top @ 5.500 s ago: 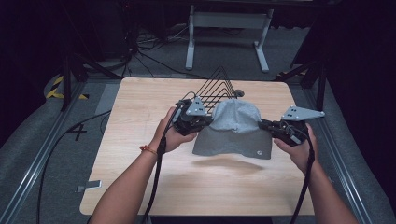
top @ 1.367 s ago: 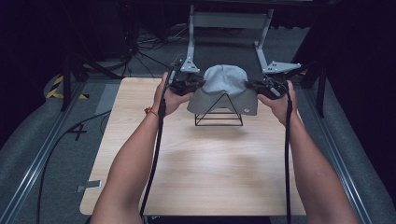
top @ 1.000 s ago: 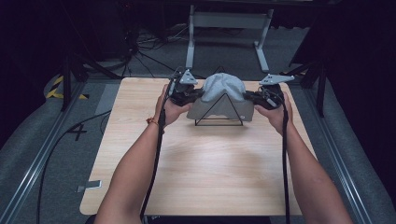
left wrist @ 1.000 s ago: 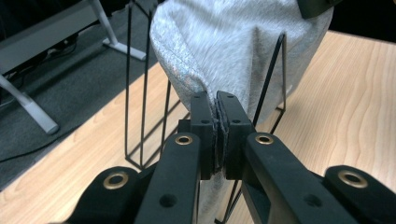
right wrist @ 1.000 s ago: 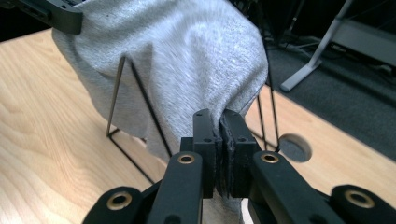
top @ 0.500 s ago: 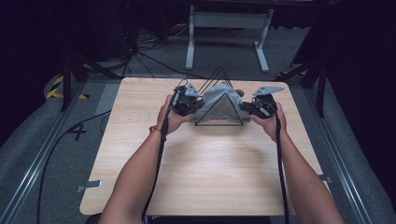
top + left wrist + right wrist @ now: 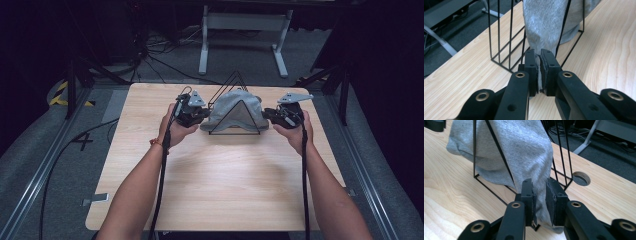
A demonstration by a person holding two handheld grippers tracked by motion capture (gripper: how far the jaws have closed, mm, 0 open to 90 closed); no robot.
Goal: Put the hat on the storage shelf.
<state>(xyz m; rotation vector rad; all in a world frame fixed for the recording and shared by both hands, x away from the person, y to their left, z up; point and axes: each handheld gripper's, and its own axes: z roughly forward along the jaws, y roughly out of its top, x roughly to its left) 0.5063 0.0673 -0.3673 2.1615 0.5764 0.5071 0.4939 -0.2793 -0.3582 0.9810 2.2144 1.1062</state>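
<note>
Toward twelve o'clock on one light wooden table (image 7: pixel 215 185): one black wire rack (image 7: pixel 235 107) of triangular frames, draped with one grey cloth (image 7: pixel 235 102). Cloth hanging over the rack's peak and down both sides, its lower edges reaching the tabletop at nine and three o'clock of the rack.

At nine o'clock of the rack, left gripper (image 7: pixel 197 116), held in one hand (image 7: pixel 172 131) with a band at the wrist. From the left gripper view, jaws pressed nearly together, pinching a thin fold of the cloth (image 7: pixel 549 27) between the pads (image 7: pixel 543 72); rack wires (image 7: pixel 506 37) standing just beyond, at eleven o'clock of the jaw tips.

At three o'clock of the rack, right gripper (image 7: pixel 274 116), held in the other hand (image 7: pixel 295 132). From the right gripper view, jaws partly spread around a thicker hanging fold of the cloth (image 7: pixel 511 152), the left jaw touching the fabric; whether the right pad (image 7: pixel 551 202) presses it cannot be told. One round hole (image 7: pixel 580 178) in the tabletop at two o'clock of these jaws.

Two forearms entering from six o'clock, two black cables trailing back along them. Beyond the table at twelve o'clock, one white stand (image 7: pixel 245 30) on the grey floor.
</note>
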